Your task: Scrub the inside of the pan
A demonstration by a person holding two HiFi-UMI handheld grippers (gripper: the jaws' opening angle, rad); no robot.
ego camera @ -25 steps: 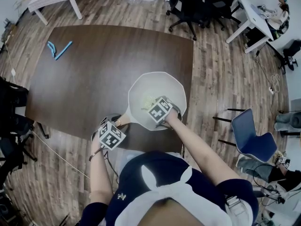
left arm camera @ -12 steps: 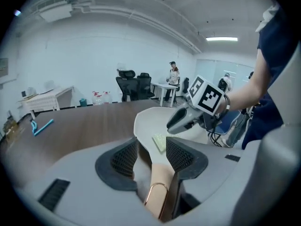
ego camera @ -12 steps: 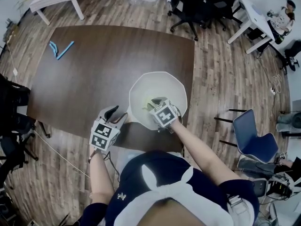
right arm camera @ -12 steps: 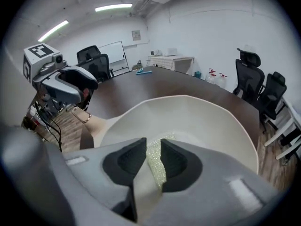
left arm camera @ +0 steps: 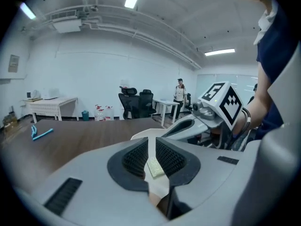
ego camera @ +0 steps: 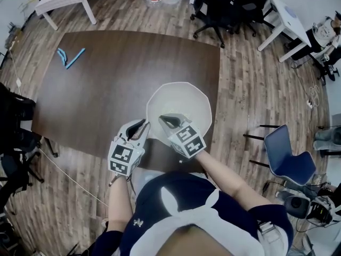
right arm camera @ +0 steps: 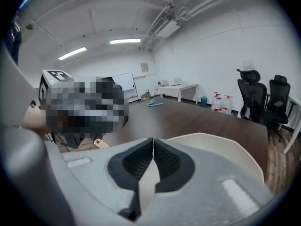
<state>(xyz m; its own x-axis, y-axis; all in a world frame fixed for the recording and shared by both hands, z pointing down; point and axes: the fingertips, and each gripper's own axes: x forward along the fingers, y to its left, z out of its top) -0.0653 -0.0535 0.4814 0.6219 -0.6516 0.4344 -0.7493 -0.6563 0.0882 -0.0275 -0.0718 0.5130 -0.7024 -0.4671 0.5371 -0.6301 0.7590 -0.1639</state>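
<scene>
The dark brown wooden table (ego camera: 106, 79) spreads under and ahead of both your grippers. The white faceted pan (ego camera: 184, 97) sits on it, directly ahead of and below your right gripper (ego camera: 162, 118), and ahead and to the right of your left gripper (ego camera: 143, 124). You hold both grippers above the pan's near rim, side by side, tilted down.

Right gripper: pads pressed together, just closed, nothing between them.

Left gripper: jaws have just been closing, narrow gap left, pinching nothing.

A blue tool (ego camera: 68, 56) lies far ahead, left of your left gripper. A small pale yellow-green sponge (left arm camera: 155, 166) rests inside the pan, showing through the left gripper's gap, below it.
</scene>
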